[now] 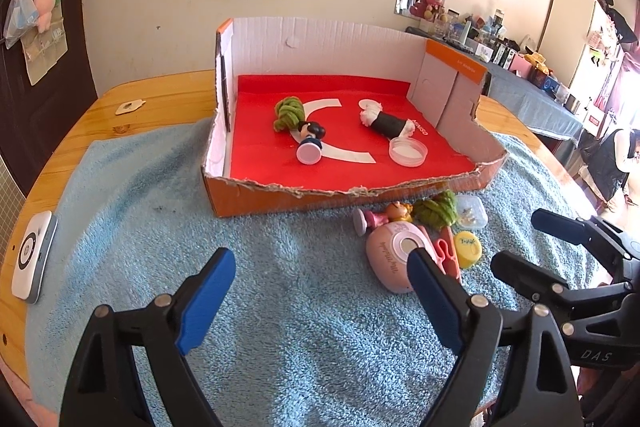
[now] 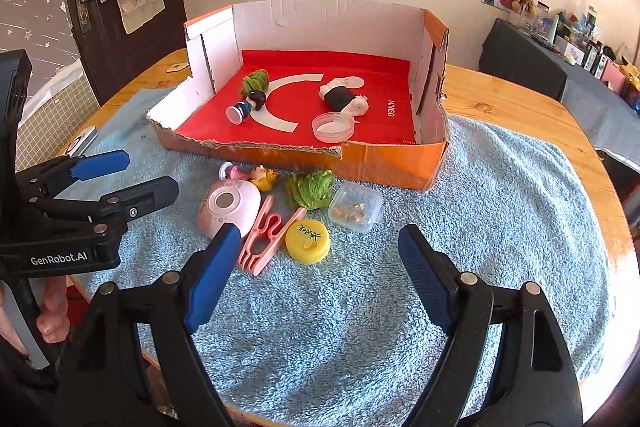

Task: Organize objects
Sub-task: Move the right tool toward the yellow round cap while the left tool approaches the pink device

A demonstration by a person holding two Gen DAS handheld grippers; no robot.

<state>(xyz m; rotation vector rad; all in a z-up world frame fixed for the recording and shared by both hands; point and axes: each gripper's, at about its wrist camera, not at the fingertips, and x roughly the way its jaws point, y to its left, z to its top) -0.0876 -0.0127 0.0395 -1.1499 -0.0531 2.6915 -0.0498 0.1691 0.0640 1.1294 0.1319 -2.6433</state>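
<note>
Your left hand-held gripper [image 1: 322, 267] hangs wide open over the blue towel [image 1: 280, 327], nothing between its blue pads. Your right hand-held gripper [image 2: 320, 247] is just as wide and also empty; its left pad sits in front of the pink round device [image 2: 228, 207] in the lower centre of the right wrist view.

Just past those pads lies the loose cluster on the towel: the pink clip [image 2: 268, 235] touching the yellow cap [image 2: 308, 241], a small clear container [image 2: 355, 207] to the right of them, a green knitted piece [image 2: 311, 189] behind, and a small pink-and-yellow figurine [image 2: 250, 174] lying on its side near the box wall.

Beyond them, in mid-frame, the torn front wall of the orange cardboard box [image 2: 384, 163] stands between the cluster and the red floor inside. In the box lie another green knitted piece [image 2: 254, 81], a dark-haired figurine [image 2: 246, 107], a black-and-white plush [image 2: 342, 97] and a clear lid [image 2: 334, 127].

The wooden table [image 2: 520, 115] carries it all. A white device [image 1: 34, 261] rests at the left edge of the left wrist view.
</note>
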